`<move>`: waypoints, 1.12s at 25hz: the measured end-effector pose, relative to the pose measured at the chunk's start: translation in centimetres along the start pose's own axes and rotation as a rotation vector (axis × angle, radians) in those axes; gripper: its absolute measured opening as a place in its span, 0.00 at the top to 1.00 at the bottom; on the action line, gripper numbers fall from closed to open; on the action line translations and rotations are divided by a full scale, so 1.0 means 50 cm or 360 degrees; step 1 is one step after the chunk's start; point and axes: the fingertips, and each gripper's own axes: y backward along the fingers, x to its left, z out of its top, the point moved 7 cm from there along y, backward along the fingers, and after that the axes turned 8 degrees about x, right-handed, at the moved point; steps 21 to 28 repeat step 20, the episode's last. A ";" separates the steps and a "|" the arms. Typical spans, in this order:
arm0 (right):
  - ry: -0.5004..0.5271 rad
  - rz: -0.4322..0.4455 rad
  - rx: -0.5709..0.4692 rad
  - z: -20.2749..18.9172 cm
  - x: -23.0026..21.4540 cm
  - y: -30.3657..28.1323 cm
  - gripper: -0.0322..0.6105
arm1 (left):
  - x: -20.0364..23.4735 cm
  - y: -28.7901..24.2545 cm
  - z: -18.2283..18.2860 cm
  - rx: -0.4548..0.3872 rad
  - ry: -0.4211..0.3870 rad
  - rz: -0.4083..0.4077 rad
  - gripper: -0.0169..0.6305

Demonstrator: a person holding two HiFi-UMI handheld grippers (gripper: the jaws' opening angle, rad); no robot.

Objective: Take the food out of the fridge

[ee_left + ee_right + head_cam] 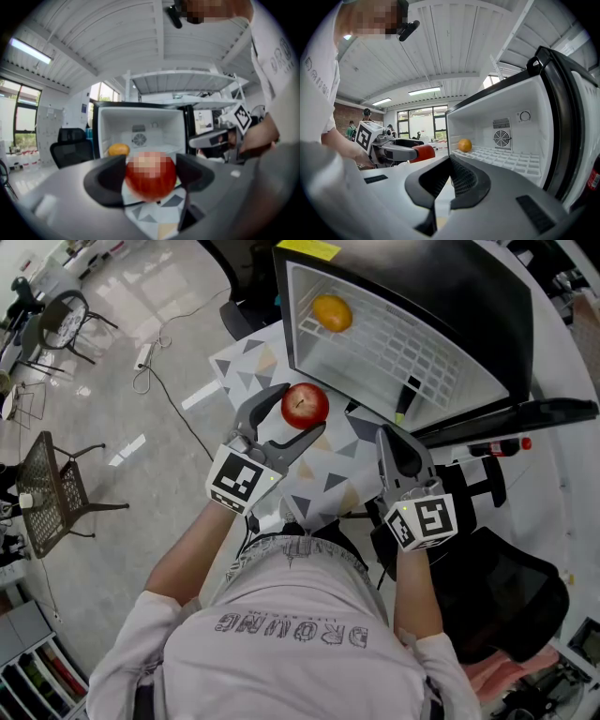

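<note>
Bright, even daylight fills every view, and shadows stay soft. In the head view the glossy floor [122, 324] carries pale glare patches. Both gripper views bend strongly toward black, rounded corners. The window [21, 119] is blown out, the ceiling strip light [29, 50] glares, and the left tool [150, 174] and right tool [449, 174] look soft up close.

Looks like an open-plan lab or workshop hall, not a home. Polished concrete floor [112, 324] with a loose cable [178, 409] and power strip [143, 354]. Ribbed white ceiling [454, 42] with strip lights [424, 91], white steel frame [187, 77] overhead, tall windows [423, 124], brick wall [342, 112]. Black office chairs [70, 146], wire-mesh chair [52, 486], storage racks [37, 667]. Also a mini fridge [441, 296] parked on a table with triangle-pattern cloth [246, 362].
</note>
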 end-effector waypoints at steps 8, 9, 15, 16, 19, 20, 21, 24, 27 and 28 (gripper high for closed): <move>-0.0008 0.0004 0.0003 -0.005 -0.005 -0.001 0.95 | -0.002 -0.008 -0.001 0.0005 0.0008 -0.0003 0.45; -0.0010 0.0005 0.0004 -0.006 -0.006 -0.002 0.95 | -0.002 -0.009 -0.001 0.0005 0.0010 -0.0004 0.45; -0.0018 0.0015 0.0013 -0.012 -0.007 -0.007 0.95 | -0.004 -0.013 -0.008 0.0015 0.0027 -0.0009 0.45; -0.0019 0.0016 0.0015 -0.012 -0.007 -0.008 0.95 | -0.004 -0.013 -0.010 0.0017 0.0031 -0.0010 0.45; -0.0019 0.0021 0.0021 -0.012 -0.007 -0.011 0.95 | -0.002 -0.015 -0.011 0.0021 0.0038 -0.0008 0.45; -0.0019 0.0022 0.0023 -0.012 -0.008 -0.012 0.95 | -0.001 -0.015 -0.011 0.0021 0.0040 -0.0008 0.45; -0.0019 0.0022 0.0023 -0.012 -0.008 -0.012 0.95 | -0.001 -0.015 -0.011 0.0021 0.0040 -0.0008 0.45; -0.0019 0.0022 0.0023 -0.012 -0.008 -0.012 0.95 | -0.001 -0.015 -0.011 0.0021 0.0040 -0.0008 0.45; -0.0019 0.0022 0.0023 -0.012 -0.008 -0.012 0.95 | -0.001 -0.015 -0.011 0.0021 0.0040 -0.0008 0.45; -0.0019 0.0022 0.0023 -0.012 -0.008 -0.012 0.95 | -0.001 -0.015 -0.011 0.0021 0.0040 -0.0008 0.45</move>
